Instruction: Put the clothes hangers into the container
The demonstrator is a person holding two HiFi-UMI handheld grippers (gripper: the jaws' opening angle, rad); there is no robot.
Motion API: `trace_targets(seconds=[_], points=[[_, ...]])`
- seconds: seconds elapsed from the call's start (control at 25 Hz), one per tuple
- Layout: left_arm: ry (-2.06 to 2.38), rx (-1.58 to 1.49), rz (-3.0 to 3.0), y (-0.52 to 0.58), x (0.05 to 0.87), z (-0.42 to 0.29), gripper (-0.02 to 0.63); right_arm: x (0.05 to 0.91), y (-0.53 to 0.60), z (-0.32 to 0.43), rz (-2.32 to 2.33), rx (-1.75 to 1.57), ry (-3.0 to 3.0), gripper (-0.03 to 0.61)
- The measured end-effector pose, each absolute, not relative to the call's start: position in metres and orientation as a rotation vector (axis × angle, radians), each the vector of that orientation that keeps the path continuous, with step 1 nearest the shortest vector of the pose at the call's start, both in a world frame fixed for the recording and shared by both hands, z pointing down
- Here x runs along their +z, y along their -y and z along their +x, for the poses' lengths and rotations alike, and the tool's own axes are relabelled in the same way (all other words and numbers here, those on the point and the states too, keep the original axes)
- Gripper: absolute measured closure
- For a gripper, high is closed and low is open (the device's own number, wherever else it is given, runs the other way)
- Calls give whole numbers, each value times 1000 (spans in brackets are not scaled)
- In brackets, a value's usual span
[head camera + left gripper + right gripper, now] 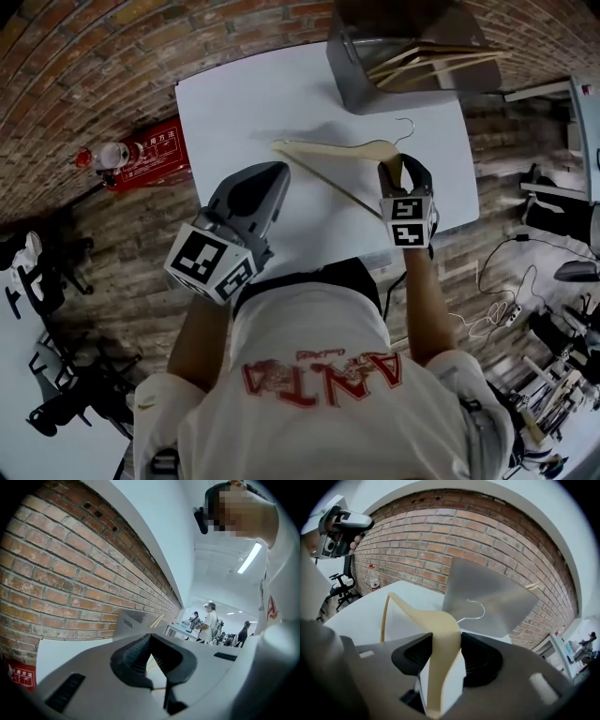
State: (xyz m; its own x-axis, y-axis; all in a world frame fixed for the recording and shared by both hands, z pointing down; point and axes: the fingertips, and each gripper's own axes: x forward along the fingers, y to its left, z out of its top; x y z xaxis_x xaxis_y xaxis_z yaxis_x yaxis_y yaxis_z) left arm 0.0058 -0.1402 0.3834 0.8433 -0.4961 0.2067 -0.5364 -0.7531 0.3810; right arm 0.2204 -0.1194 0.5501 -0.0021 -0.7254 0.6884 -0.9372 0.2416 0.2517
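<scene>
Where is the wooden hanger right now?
In the head view the wooden hanger is right of centre, clamped in the right gripper over the white table, just short of the grey container.

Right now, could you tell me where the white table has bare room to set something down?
The white table is bare at far left, between its left edge and the grey metal container. Crowded: centre-right, where the right gripper holds the pale wooden clothes hanger, and near-left under the left gripper.

On the table's (244,103) far right stands the container (361,73) with hangers (433,62) in it, another hanger (337,150) before it.
</scene>
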Motion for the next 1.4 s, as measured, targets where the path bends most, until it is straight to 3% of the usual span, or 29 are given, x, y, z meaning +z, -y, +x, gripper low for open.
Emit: trace_targets(seconds=[0.52,1.04,1.4], points=[[705,61,2668,125,354,9,604,433,97,223,1726,154,1817,391],[666,13,2712,108,333,27,604,309,116,332,1888,-58,1718,391],[713,-18,2701,113,328,31,604,275,178,392,1776,-176,1585,391]])
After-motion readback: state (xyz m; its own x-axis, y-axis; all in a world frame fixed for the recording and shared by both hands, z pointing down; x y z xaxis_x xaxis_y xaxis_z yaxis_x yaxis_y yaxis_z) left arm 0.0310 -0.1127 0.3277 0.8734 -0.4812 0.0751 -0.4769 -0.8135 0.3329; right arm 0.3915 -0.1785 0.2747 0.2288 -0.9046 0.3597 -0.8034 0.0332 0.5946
